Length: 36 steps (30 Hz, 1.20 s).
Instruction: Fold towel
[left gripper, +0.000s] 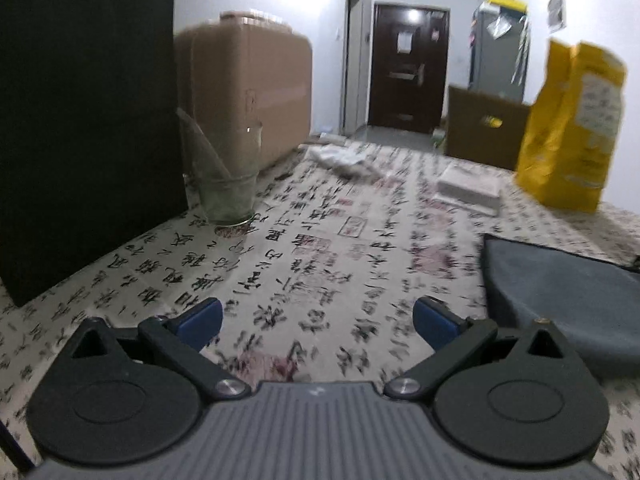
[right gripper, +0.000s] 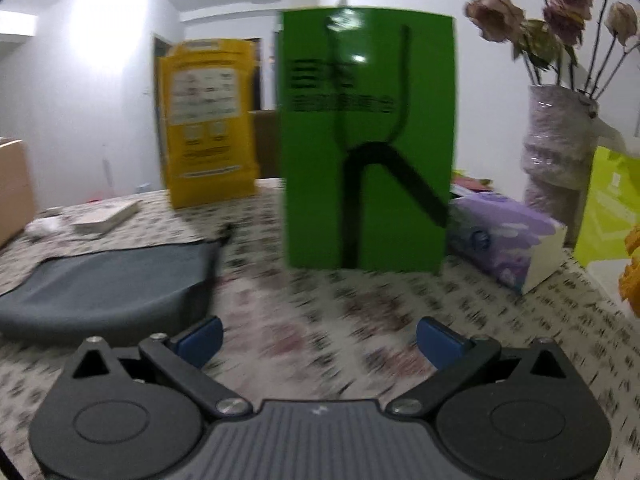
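A grey-blue towel (left gripper: 560, 300) with dark edging lies folded on the calligraphy-print tablecloth, at the right edge of the left wrist view. It also shows at the left of the right wrist view (right gripper: 108, 284). My left gripper (left gripper: 318, 322) is open and empty, just left of the towel above the cloth. My right gripper (right gripper: 318, 340) is open and empty, just right of the towel. The towel lies between the two grippers.
A black box (left gripper: 88, 120), a glass cup (left gripper: 228, 184), a brown suitcase (left gripper: 248, 92), white paper pads (left gripper: 468, 188) and a yellow bag (left gripper: 572, 128) ring the table. A green bag (right gripper: 368, 140), tissue box (right gripper: 504, 236) and flower vase (right gripper: 560, 144) stand ahead of the right gripper.
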Tool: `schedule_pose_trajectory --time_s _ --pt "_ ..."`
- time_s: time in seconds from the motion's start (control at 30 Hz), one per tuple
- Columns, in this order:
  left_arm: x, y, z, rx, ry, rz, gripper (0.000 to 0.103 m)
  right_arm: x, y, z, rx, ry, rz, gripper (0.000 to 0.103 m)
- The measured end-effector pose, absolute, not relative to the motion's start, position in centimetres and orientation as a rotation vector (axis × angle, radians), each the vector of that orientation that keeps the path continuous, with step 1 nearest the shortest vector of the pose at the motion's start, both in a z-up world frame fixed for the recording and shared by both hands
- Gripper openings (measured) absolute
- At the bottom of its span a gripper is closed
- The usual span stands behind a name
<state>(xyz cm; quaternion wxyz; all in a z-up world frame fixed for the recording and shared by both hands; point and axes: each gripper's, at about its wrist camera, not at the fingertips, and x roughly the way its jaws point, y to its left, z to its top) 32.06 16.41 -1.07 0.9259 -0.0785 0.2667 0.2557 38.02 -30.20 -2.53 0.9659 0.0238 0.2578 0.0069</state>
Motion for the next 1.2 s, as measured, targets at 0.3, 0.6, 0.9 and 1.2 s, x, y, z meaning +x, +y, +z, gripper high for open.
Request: schedule_pose_trajectory --time_s 0.3,0.6,0.9,1.2 --pt "37.1 19.5 -2.2 -0.216 0.617 0.531 0.103 42.6 -34.1 -4.4 0.120 0.557 -0.110 0.103" --pt "38.3 20.3 -4.1 -0.216 0.692 0.551 0.103 43.3 -33.2 -5.5 0.064 0.627 -0.120 0.103" --pt "38.6 19.8 -4.3 -0.190 0.695 0.525 0.103 43.6 -33.8 -5.6 0.095 0.642 -0.152 0.103" --pt "38.4 19.7 -4.3 -0.192 0.692 0.524 0.103 43.3 -34.3 -5.6 0.137 0.626 -0.163 0.103"
